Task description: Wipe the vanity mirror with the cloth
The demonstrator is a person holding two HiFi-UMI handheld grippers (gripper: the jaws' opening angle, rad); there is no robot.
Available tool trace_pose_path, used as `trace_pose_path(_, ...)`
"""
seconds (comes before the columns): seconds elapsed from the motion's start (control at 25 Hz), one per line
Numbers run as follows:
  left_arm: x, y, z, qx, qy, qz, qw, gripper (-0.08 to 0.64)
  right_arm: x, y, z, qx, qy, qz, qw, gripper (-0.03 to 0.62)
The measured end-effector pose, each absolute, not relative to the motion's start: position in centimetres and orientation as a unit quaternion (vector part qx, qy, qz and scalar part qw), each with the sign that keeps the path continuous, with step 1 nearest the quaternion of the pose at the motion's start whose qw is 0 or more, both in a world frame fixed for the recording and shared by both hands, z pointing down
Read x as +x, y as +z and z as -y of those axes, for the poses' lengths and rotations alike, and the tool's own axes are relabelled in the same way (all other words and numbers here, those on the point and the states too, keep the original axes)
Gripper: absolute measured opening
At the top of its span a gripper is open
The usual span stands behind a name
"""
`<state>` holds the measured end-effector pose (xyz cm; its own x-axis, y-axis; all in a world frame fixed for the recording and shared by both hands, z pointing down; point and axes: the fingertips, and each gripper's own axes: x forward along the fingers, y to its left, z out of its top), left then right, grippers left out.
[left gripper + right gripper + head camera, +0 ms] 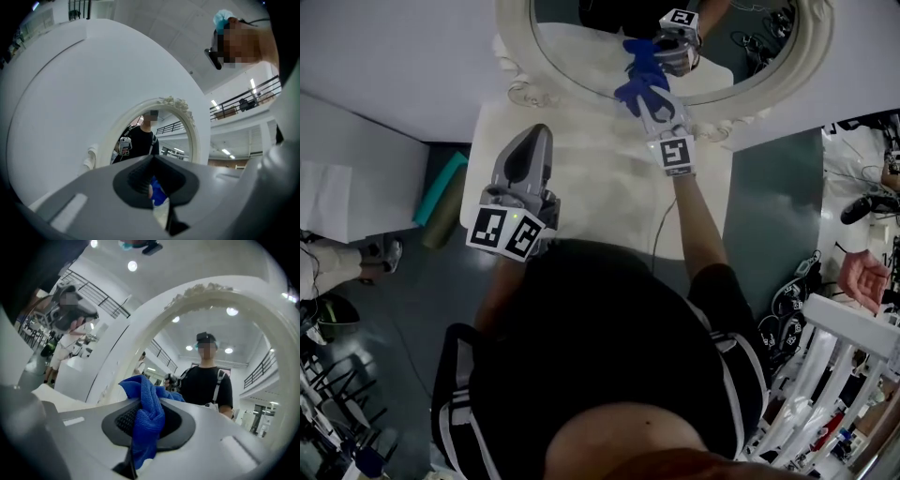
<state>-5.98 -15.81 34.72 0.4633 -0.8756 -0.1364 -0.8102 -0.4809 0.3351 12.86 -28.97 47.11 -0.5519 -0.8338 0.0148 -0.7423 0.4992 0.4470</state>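
Note:
The oval vanity mirror in its ornate cream frame stands at the back of the white vanity top. My right gripper is shut on the blue cloth, which is bunched against the lower part of the glass. In the right gripper view the cloth hangs between the jaws of the right gripper, with the mirror close ahead. My left gripper hovers over the vanity top's left side, shut and empty. In the left gripper view the left gripper points at the mirror.
A teal roll lies on the floor left of the vanity, beside a white box. A white rack and cables crowd the lower right. Another person's hand shows at the right edge.

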Motion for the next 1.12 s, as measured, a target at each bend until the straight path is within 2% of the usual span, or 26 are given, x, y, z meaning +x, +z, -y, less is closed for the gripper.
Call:
trace_pose_path(0.28,-4.9,33.5,15.4,0.861,-0.156,0.472,0.107,0.011,15.5,32.9,26.3,0.515,-0.203,0.831,-0.047,0.057)
trace_pose_path(0.44,-4.1,32.6,15.9,0.87,-0.164,0.454,0.1,0.011,17.3,27.5,25.7,0.534,-0.211,0.813,-0.098,0.057)
trace_pose_path(0.8,-1.9,31.8,15.9,0.883,-0.172,0.426,0.097,0.011,22.1,17.1,25.8,0.615,-0.318,0.716,-0.09,0.057)
trace_pose_path(1.12,-1.8,32.1,16.0,0.884,-0.171,0.424,0.098,0.011,24.9,15.2,29.5,0.673,-0.341,0.655,-0.04,0.057)
